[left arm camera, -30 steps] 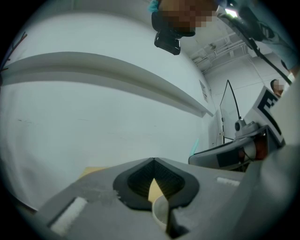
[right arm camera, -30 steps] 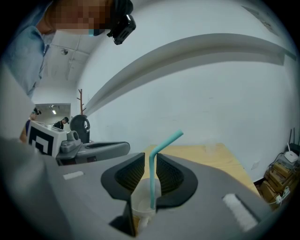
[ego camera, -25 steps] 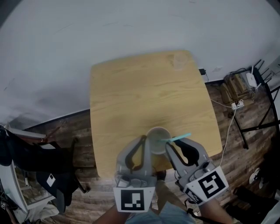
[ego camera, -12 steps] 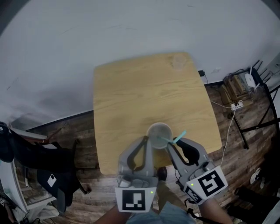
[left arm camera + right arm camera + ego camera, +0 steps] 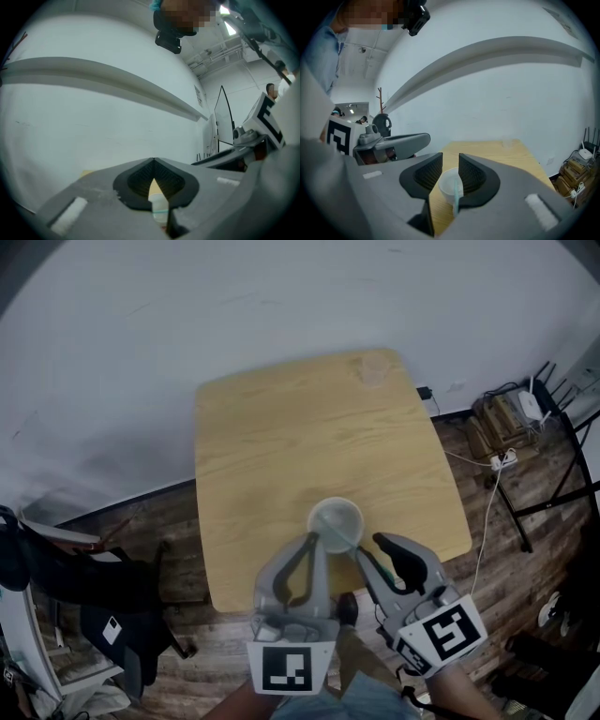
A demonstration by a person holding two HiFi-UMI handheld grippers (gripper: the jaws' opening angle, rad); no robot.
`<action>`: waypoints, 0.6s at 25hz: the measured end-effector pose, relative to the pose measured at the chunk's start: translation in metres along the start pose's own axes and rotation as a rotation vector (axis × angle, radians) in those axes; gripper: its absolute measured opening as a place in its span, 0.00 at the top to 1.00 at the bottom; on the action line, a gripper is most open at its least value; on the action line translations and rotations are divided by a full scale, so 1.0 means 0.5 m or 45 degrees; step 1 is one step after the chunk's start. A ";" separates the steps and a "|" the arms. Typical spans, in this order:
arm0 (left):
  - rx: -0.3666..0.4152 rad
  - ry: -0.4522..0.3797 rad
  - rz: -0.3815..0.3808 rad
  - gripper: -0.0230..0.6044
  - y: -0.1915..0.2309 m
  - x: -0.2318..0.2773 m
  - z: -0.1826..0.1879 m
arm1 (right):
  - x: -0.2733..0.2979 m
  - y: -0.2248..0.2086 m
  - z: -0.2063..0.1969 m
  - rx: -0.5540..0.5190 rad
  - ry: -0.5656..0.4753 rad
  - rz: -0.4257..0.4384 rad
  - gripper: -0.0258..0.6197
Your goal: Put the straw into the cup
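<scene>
A white wall [image 5: 281,306] and a dark wooden floor [image 5: 525,596] frame a light wooden square desk [image 5: 244,446], and the work is set near its front edge. The right tool [image 5: 450,158] is pointed slightly downward at the translucent white plastic cup [image 5: 448,180]. Its jaws are opening and stand wide. The thin teal plastic straw [image 5: 455,193] is seen between them, its far end inside the cup and its near part lying close beside the right-hand pad, squeezed from neither side. The straw is therefore judged to be in the course of release into the cup, which would explain why the jaws are being spread. The left tool [image 5: 316,542] is held level at the cup's near-left rim with its jaws brought together on the cup's wall. Pale plastic is visible pinched between them in the left gripper view. By this hold the light cup is presumably kept from tipping or sliding while the straw is let go. The cup stands upright on the desk, just ahead of both tools and well apart from the far edge.
</scene>
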State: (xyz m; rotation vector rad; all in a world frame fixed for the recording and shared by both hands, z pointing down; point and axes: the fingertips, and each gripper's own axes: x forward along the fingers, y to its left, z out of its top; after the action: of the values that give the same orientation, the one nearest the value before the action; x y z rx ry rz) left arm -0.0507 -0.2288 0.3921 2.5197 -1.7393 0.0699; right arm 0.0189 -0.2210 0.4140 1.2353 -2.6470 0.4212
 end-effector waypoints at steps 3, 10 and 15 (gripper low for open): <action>0.002 0.007 -0.003 0.94 -0.003 -0.002 -0.003 | -0.005 -0.001 0.004 -0.006 -0.013 -0.005 0.78; 0.011 0.010 -0.009 0.94 -0.011 -0.001 -0.004 | -0.017 -0.005 0.013 -0.012 -0.034 -0.014 0.78; 0.015 0.029 -0.008 0.94 -0.012 0.000 -0.006 | -0.022 -0.013 0.025 -0.012 -0.044 -0.021 0.78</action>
State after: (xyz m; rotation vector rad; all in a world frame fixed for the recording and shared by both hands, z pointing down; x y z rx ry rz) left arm -0.0451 -0.2266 0.3948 2.5223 -1.7279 0.1085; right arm 0.0303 -0.2214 0.4002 1.2718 -2.6622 0.3883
